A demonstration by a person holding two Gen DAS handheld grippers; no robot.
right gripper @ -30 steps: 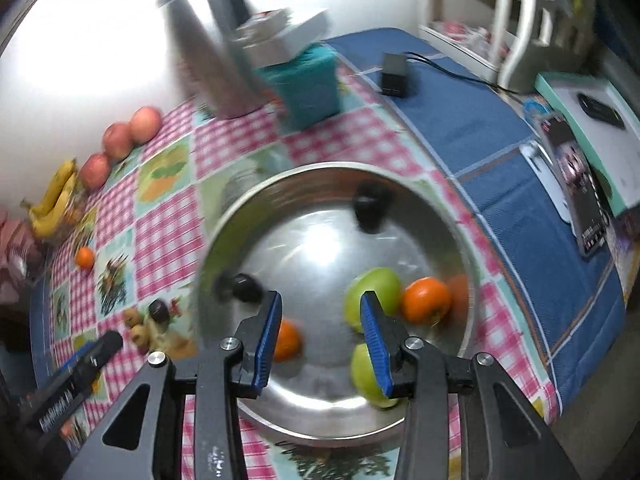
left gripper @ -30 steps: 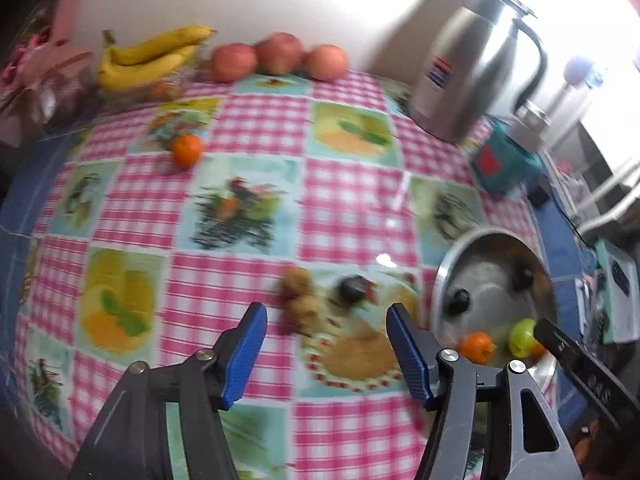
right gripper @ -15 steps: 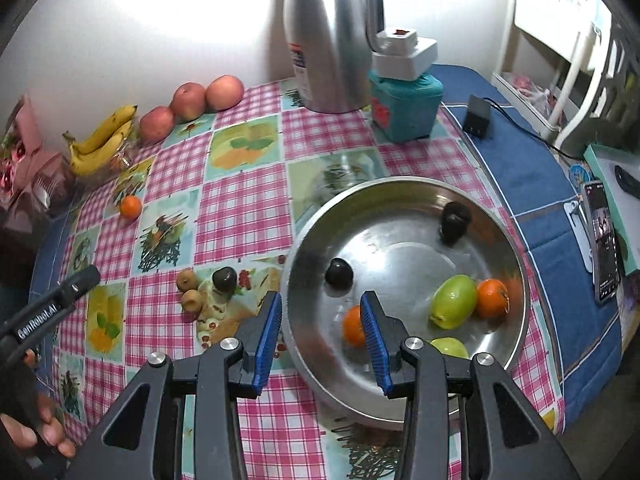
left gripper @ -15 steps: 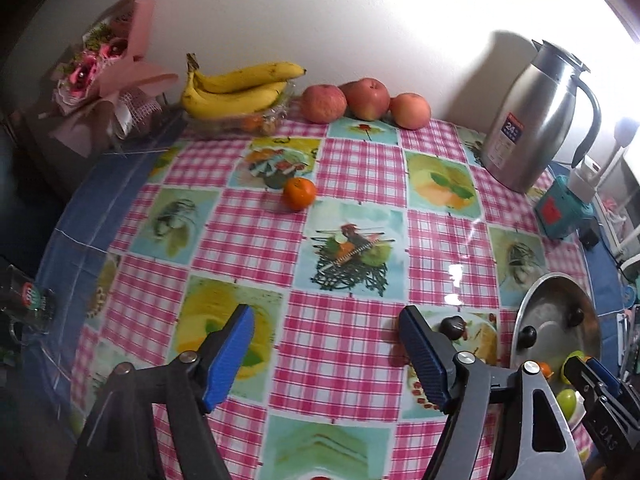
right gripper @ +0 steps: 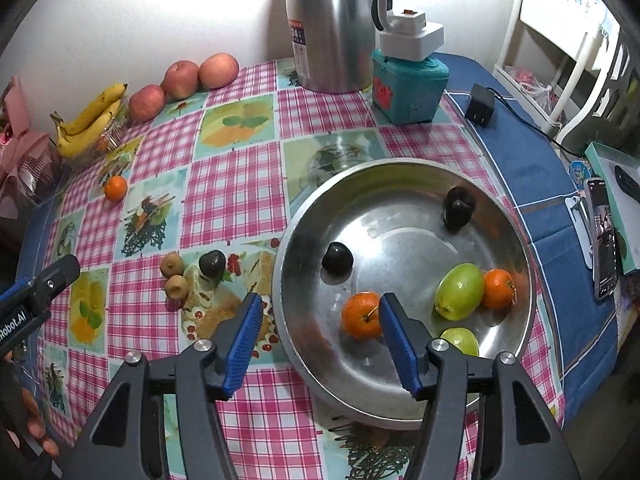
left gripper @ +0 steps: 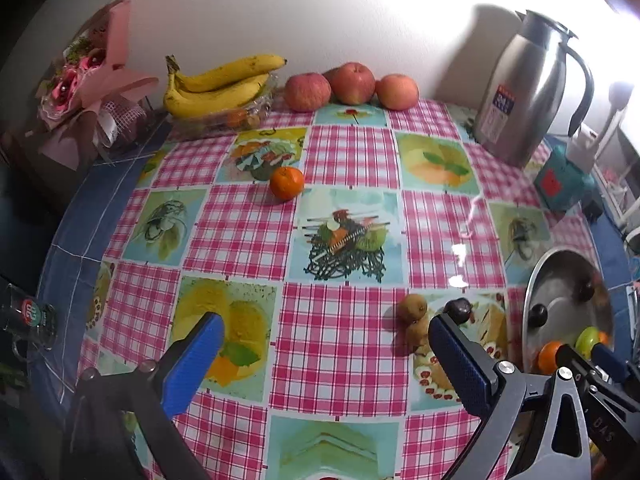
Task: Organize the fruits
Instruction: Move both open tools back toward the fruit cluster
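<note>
Fruit bowl (right gripper: 404, 176) near table edge held 2 oranges, 2 green fruits, 2 dark plums; checked cloth (left gripper: 344, 152) mostly bare. Left gripper (left gripper: 324, 354) wide, right gripper (right gripper: 320, 340) partly open; both just opening, empty.

I see a plain white wall (left gripper: 320, 12) behind the counter (right gripper: 532, 184), glare washing its upper part, and white shelving (right gripper: 560, 52) at right

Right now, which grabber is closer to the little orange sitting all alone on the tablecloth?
Left. The left gripper is open over the cloth with the lone orange straight ahead of it. The right gripper, open and empty, hangs over the steel bowl, well across the table.
</note>
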